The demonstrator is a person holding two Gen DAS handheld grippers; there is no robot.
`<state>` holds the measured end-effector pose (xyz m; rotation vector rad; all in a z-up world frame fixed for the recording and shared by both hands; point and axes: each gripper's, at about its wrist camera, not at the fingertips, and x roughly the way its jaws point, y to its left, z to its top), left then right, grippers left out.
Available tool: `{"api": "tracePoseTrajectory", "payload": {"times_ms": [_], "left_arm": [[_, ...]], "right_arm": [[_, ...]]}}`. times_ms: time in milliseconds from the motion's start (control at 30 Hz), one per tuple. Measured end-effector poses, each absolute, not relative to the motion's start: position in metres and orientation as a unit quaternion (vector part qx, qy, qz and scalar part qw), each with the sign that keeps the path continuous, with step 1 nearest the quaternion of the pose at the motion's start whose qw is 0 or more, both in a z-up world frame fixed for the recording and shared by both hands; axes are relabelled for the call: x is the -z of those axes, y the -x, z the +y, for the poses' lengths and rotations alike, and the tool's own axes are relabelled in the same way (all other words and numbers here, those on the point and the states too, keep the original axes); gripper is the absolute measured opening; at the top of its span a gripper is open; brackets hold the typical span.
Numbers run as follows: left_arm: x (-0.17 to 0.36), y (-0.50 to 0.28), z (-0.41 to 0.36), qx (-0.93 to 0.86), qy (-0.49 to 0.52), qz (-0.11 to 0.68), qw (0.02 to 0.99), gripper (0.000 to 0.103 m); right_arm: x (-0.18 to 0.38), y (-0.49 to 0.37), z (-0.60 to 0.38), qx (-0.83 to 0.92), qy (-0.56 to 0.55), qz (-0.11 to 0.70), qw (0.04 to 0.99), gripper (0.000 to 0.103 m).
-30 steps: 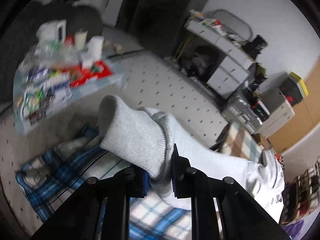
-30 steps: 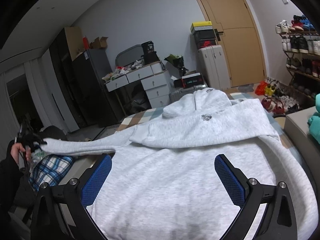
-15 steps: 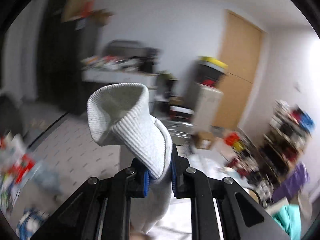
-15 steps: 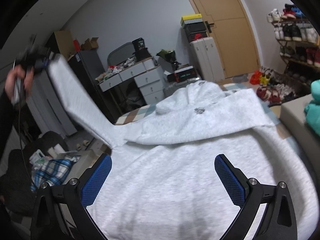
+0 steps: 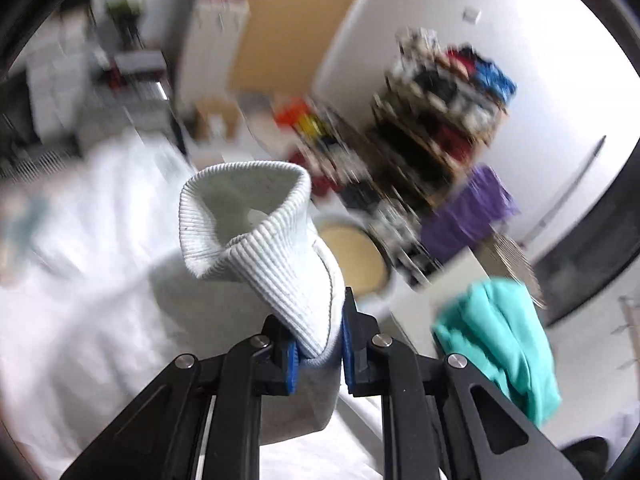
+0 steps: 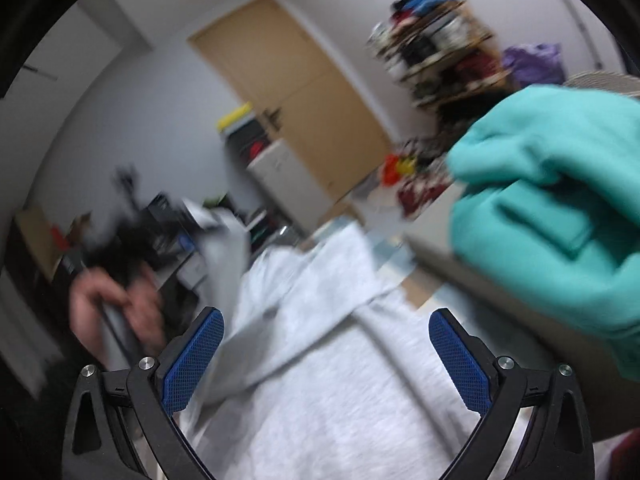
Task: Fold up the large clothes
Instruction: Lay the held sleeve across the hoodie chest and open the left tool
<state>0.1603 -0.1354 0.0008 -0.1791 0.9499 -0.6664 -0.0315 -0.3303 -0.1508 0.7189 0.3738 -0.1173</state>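
The left gripper [image 5: 318, 354] is pinching the ribbed sleeve cuff [image 5: 256, 240] of the grey hoodie [image 6: 340, 392] lying spread on the bed, while the right gripper [image 6: 326, 356] fingers are gaping wide and empty above it, beside a teal garment [image 6: 560, 220].

The sweatshirt [image 6: 328, 380] lies spread below — folded cloth [image 6: 560, 216] to its right, door [image 6: 304, 108] behind.
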Motion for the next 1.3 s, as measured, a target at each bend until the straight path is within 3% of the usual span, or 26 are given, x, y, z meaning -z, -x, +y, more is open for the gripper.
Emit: {"api": "tracePoseTrajectory", "payload": {"times_ms": [167, 267, 300, 367, 467, 600, 667, 800, 933, 1000, 1133, 1300], "left_arm": [[0.057, -0.14, -0.158, 0.319, 0.024, 0.523, 0.79, 0.018], [0.042, -0.132, -0.144, 0.316, 0.003, 0.507, 0.802, 0.023], [0.034, -0.13, -0.128, 0.314, 0.01, 0.498, 0.808, 0.029], [0.021, -0.126, -0.093, 0.309, 0.024, 0.473, 0.825, 0.058], [0.016, -0.147, -0.032, 0.245, 0.015, 0.436, 0.866, 0.079], [0.05, -0.177, 0.023, 0.127, -0.012, 0.475, 0.871, 0.079], [0.087, -0.181, 0.037, 0.066, -0.073, 0.514, 0.852, 0.079], [0.138, -0.178, 0.035, 0.064, -0.097, 0.54, 0.834, 0.079], [0.148, -0.178, 0.027, 0.054, -0.084, 0.548, 0.831, 0.083], [0.14, -0.185, 0.022, 0.058, -0.09, 0.568, 0.816, 0.08], [0.101, -0.164, -0.011, 0.134, -0.074, 0.522, 0.839, 0.079], [0.166, -0.144, -0.087, 0.186, -0.125, 0.602, 0.766, 0.079]], "right_arm": [[0.157, 0.018, -0.328, 0.033, -0.369, 0.203, 0.906, 0.103], [0.157, 0.008, -0.313, -0.001, -0.356, 0.227, 0.906, 0.103], [0.156, 0.009, -0.311, -0.003, -0.351, 0.226, 0.909, 0.103], [0.152, 0.012, -0.304, -0.007, -0.34, 0.219, 0.915, 0.103], [0.152, 0.012, -0.298, -0.011, -0.338, 0.226, 0.914, 0.103], [0.157, 0.009, -0.296, -0.018, -0.339, 0.242, 0.909, 0.103], [0.157, 0.007, -0.291, -0.017, -0.327, 0.245, 0.913, 0.103], [0.158, 0.002, -0.278, -0.021, -0.306, 0.255, 0.917, 0.103], [0.16, -0.002, -0.265, -0.03, -0.279, 0.264, 0.923, 0.103], [0.161, -0.003, -0.261, -0.033, -0.267, 0.269, 0.925, 0.103], [0.162, -0.007, -0.258, -0.033, -0.264, 0.272, 0.925, 0.103], [0.167, -0.012, -0.261, -0.028, -0.272, 0.284, 0.919, 0.103]]}}
